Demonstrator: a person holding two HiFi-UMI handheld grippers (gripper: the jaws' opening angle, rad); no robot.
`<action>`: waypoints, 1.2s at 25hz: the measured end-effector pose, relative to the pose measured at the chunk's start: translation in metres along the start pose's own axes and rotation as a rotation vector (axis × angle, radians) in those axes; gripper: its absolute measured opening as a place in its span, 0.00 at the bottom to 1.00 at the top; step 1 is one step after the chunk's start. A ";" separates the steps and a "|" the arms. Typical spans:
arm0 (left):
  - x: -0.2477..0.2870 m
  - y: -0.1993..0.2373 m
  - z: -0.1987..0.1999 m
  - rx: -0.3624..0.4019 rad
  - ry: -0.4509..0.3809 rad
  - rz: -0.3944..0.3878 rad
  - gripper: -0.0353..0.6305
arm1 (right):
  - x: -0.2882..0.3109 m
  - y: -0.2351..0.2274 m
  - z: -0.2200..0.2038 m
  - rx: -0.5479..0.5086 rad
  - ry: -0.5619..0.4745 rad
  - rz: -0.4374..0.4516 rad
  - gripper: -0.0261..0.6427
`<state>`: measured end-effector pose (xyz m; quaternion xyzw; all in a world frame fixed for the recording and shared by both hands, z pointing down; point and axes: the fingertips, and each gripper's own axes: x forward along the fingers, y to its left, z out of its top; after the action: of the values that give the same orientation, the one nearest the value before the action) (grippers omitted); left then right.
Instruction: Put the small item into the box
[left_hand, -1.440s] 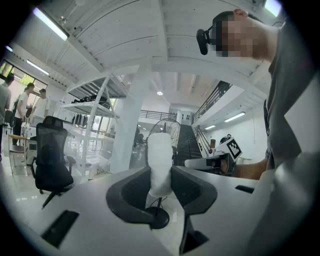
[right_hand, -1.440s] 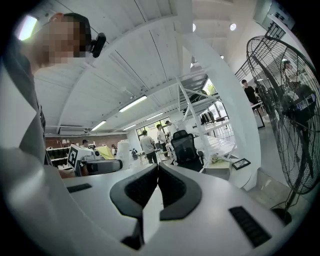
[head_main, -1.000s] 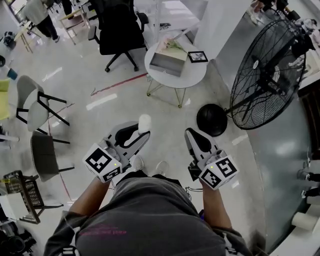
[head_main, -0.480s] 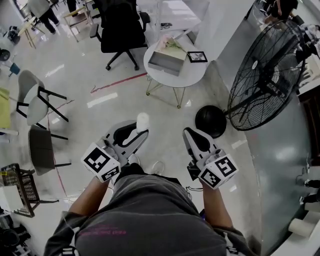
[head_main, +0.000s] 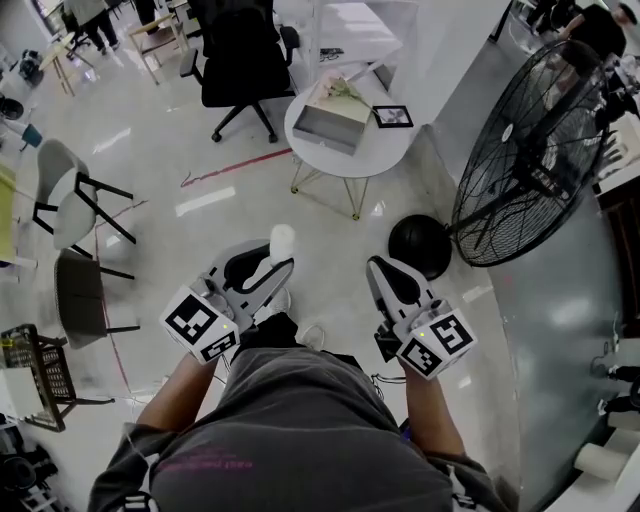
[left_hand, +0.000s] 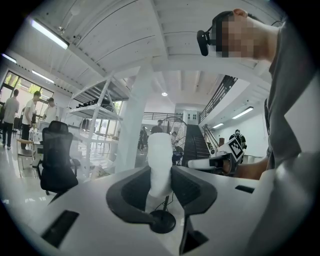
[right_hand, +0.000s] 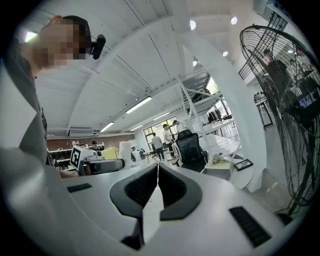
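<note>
My left gripper (head_main: 273, 266) is shut on a small white cylinder-shaped item (head_main: 283, 240), which stands up between the dark pads (left_hand: 186, 186) in the left gripper view, item (left_hand: 160, 161). My right gripper (head_main: 384, 268) is held beside it, its jaws shut with nothing between them, gripper (right_hand: 157, 171). The open grey box (head_main: 335, 117) sits on a round white table (head_main: 385, 152) some way ahead of both grippers across the floor. In the right gripper view the box (right_hand: 220, 170) shows to the right of the jaws.
A small black-framed card (head_main: 394, 116) lies on the table by the box. A large standing fan (head_main: 530, 150) with a round black base (head_main: 420, 243) is at the right. A black office chair (head_main: 240, 60) stands behind the table, and chairs (head_main: 70, 205) and a wire basket (head_main: 38, 365) at the left.
The person has taken a step, and both grippers have drifted slightly with it over the floor. The left grip on the white item and the shut right jaws are unchanged.
</note>
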<state>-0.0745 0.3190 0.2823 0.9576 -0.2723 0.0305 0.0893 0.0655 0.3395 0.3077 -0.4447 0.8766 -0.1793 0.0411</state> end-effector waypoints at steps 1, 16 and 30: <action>0.003 0.001 0.000 0.000 -0.001 0.000 0.26 | 0.001 -0.003 0.001 0.000 -0.001 -0.001 0.07; 0.060 0.076 0.000 -0.024 0.005 -0.003 0.26 | 0.064 -0.067 0.008 0.014 0.019 -0.029 0.07; 0.134 0.222 0.003 -0.090 0.054 -0.047 0.26 | 0.201 -0.146 0.023 0.051 0.080 -0.085 0.07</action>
<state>-0.0774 0.0632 0.3278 0.9575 -0.2484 0.0422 0.1402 0.0619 0.0946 0.3552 -0.4727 0.8530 -0.2210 0.0097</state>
